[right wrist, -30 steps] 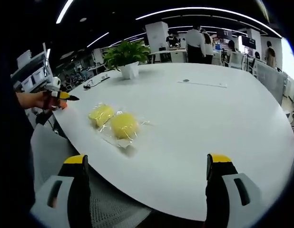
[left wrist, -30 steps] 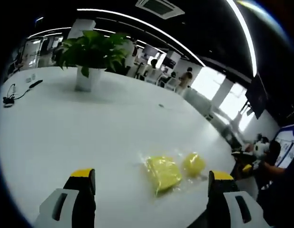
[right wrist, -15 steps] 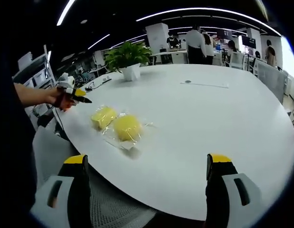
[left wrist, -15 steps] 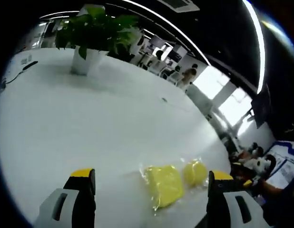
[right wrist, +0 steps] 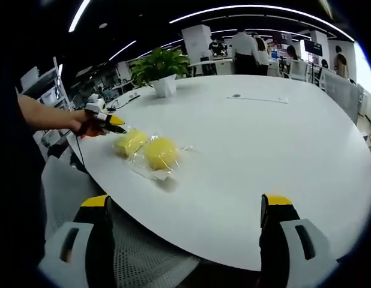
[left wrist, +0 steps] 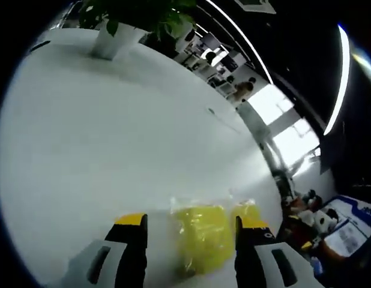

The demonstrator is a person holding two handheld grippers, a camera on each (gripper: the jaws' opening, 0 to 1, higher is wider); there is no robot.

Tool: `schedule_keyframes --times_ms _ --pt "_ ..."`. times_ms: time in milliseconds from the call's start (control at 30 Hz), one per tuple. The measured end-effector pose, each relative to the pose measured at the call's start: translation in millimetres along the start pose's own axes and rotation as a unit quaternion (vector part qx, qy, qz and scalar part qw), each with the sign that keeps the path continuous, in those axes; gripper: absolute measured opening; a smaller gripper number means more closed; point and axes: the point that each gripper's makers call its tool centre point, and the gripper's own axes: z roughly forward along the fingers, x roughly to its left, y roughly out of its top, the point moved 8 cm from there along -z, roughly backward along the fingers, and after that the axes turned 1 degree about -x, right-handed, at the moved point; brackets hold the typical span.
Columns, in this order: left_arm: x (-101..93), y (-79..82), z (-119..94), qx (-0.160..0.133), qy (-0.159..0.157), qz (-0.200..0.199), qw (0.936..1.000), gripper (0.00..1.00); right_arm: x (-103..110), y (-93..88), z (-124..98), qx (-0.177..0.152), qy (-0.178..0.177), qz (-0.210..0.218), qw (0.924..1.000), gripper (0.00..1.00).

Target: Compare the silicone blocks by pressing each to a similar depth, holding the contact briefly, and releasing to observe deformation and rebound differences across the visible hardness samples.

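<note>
Two yellow silicone blocks lie in a clear bag near the edge of the white table (right wrist: 281, 138). In the left gripper view the flat square block (left wrist: 200, 240) lies between the jaws of my left gripper (left wrist: 191, 222), which stand partly closed on either side of it, with a gap still showing by the left jaw. The rounder block (left wrist: 245, 211) lies just beyond the right jaw. In the right gripper view a hand holds the left gripper (right wrist: 107, 123) at the flat block (right wrist: 130, 142), with the round block (right wrist: 160, 153) beside it. My right gripper (right wrist: 187, 201) hangs open off the table's near edge.
A potted plant (right wrist: 160, 69) stands at the far side of the table (left wrist: 101, 120), with a cable (right wrist: 122, 103) near it. A mesh chair (right wrist: 137, 258) sits under the near edge. People stand at desks in the background.
The left gripper has moved down onto the flat block and its jaws have narrowed around it. The right gripper has stayed still and open.
</note>
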Motion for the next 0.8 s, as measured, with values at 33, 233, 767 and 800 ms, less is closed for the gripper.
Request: schedule_keyframes --times_ms 33,233,767,800 --pt "2.4 -1.4 1.5 0.003 0.001 -0.022 0.9998 0.47 -0.7 -0.5 -0.3 0.000 -0.001 0.001 1.0000 0.96" --pt "6.0 -6.4 7.4 0.000 0.024 -0.042 0.9988 0.27 -0.5 -4.9 -0.2 0.002 -0.003 0.008 1.0000 0.96" --pt "-3.4 -7.6 4.2 -0.025 -0.020 -0.082 0.9961 0.00 2.3 -10.1 -1.6 0.003 0.000 0.015 0.9999 0.96" --pt "-5.9 -8.6 4.5 -0.021 -0.033 -0.076 0.9963 0.00 2.5 -10.3 -1.7 0.003 0.000 0.016 0.9999 0.96"
